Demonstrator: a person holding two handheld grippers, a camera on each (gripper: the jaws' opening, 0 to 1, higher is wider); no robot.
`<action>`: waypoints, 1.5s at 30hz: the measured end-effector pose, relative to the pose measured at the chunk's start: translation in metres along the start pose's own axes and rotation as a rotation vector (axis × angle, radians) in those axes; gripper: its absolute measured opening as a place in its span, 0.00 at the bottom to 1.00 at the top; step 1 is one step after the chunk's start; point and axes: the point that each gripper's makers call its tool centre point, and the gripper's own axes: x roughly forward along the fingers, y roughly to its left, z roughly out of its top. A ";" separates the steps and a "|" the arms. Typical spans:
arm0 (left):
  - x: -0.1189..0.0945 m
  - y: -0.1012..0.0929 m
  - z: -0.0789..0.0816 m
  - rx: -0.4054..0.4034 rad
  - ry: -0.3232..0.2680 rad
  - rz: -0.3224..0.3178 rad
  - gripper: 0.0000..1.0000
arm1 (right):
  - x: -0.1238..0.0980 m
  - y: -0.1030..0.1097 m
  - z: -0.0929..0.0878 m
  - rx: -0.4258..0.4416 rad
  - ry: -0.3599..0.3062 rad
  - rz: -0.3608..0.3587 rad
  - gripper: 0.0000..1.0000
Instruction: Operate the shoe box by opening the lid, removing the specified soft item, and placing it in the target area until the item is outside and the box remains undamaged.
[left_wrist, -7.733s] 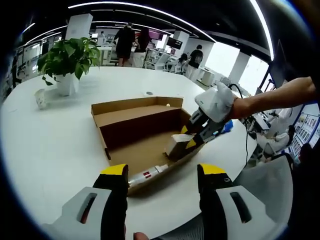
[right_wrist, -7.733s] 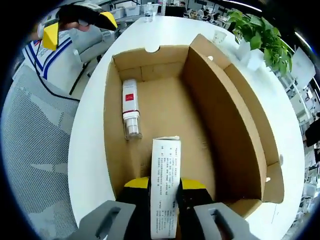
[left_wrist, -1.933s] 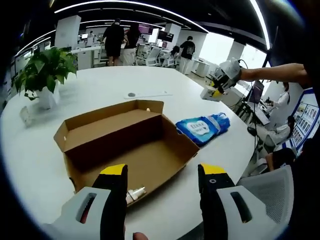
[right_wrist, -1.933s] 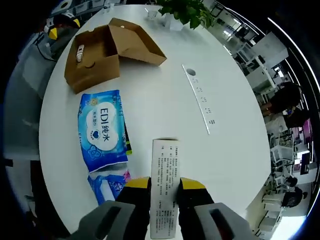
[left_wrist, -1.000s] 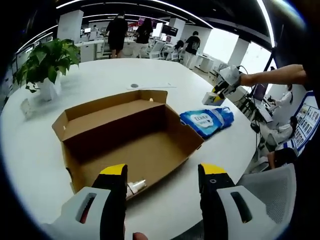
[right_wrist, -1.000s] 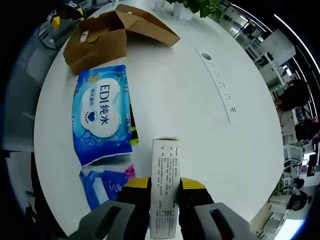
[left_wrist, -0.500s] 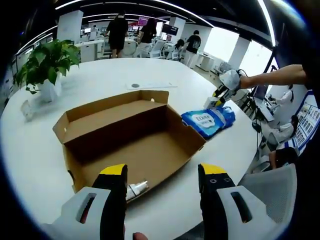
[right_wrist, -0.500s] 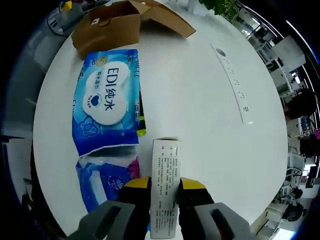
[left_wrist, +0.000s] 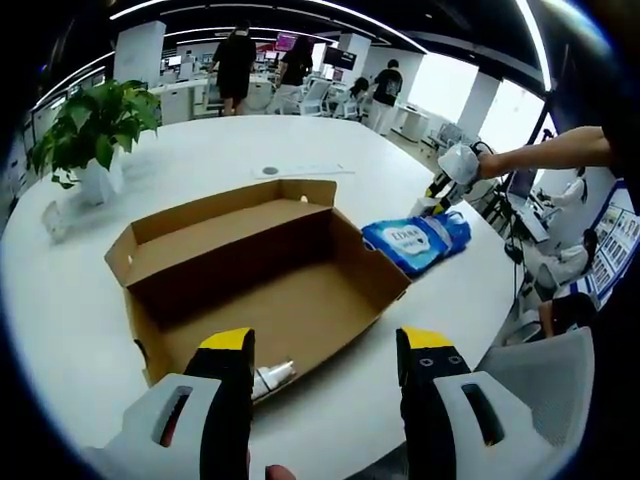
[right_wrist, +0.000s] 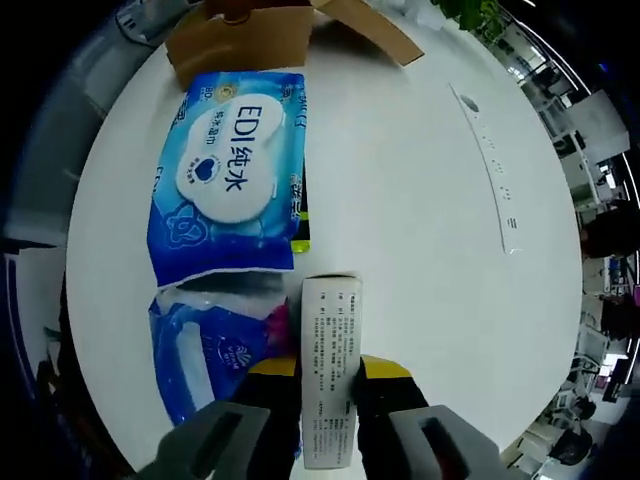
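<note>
In the left gripper view the person's right arm (left_wrist: 555, 155) is stretched out over the far edge of the white table (left_wrist: 200, 160), and the right gripper (left_wrist: 437, 196) points down beside the blue wipes pack (left_wrist: 415, 238). The left gripper (left_wrist: 325, 345) hangs low in front of the open shoe box (left_wrist: 255, 275) with its jaws wide apart – it holds nothing. A small bottle (left_wrist: 270, 378) lies in the near corner of the box.

In the right gripper view the right gripper (right_wrist: 329, 368) is closed on a small white carton (right_wrist: 331, 365), gripping it from both sides. The carton is above two blue packs – the big wipes pack (right_wrist: 232, 185) and a second pack (right_wrist: 215, 345) just beside it, both outside the shoe box (right_wrist: 250, 35)
</note>
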 end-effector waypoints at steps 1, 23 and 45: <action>0.000 0.000 0.000 0.001 0.001 0.000 0.59 | 0.000 0.000 -0.001 -0.007 0.003 -0.001 0.17; 0.002 -0.004 0.003 0.016 -0.001 -0.012 0.59 | -0.015 -0.006 -0.004 0.000 0.014 -0.032 0.22; -0.014 -0.009 0.001 0.040 -0.032 -0.047 0.58 | -0.063 -0.009 0.007 0.348 -0.125 -0.141 0.23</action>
